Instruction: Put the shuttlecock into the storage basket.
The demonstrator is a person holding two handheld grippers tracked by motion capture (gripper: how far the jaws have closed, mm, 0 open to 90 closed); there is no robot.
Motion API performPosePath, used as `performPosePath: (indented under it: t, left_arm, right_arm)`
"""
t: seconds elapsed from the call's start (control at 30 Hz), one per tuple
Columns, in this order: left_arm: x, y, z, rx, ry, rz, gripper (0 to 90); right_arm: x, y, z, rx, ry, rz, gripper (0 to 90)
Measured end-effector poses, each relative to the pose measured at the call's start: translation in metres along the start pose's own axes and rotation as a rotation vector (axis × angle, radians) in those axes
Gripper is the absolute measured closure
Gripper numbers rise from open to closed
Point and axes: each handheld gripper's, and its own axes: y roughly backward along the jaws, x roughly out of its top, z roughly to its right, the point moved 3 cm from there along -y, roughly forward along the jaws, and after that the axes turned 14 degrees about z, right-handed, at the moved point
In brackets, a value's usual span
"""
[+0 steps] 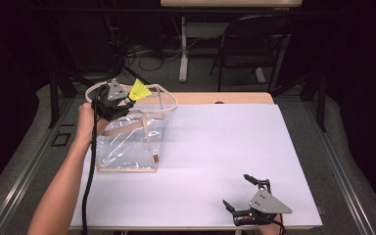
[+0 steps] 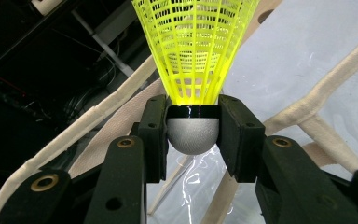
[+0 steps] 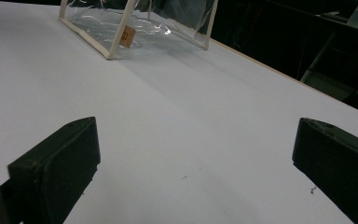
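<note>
**Shuttlecock poised over the bag's mouth**

The left gripper (image 1: 125, 101) is pinching the shuttlecock (image 2: 193, 70) by its grey cork, the yellow skirt pointing away along the jaws' own line. Just below and beyond those jaws the clear bag (image 1: 129, 142) is standing open, its cream handles (image 2: 98, 112) looping on either side. The drop looks to be straight down from this hand. Well apart, at the table's (image 1: 215, 147) near edge, the right gripper (image 1: 245, 196) is resting with jaws spread, holding nothing.
</note>
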Motion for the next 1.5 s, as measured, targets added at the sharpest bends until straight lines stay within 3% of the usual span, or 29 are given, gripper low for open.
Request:
performPosePath:
  t: [0.97, 1.5]
  left_arm:
    - [0.007, -0.009, -0.001, -0.071, -0.082, -0.059, 64.7]
    - [0.007, -0.014, 0.000, -0.114, -0.089, -0.100, 64.6]
  right_arm:
    - [0.000, 0.000, 0.000, 0.001, 0.000, -0.002, 0.3]
    - [0.000, 0.000, 0.000, 0.000, 0.000, -0.004, 0.3]
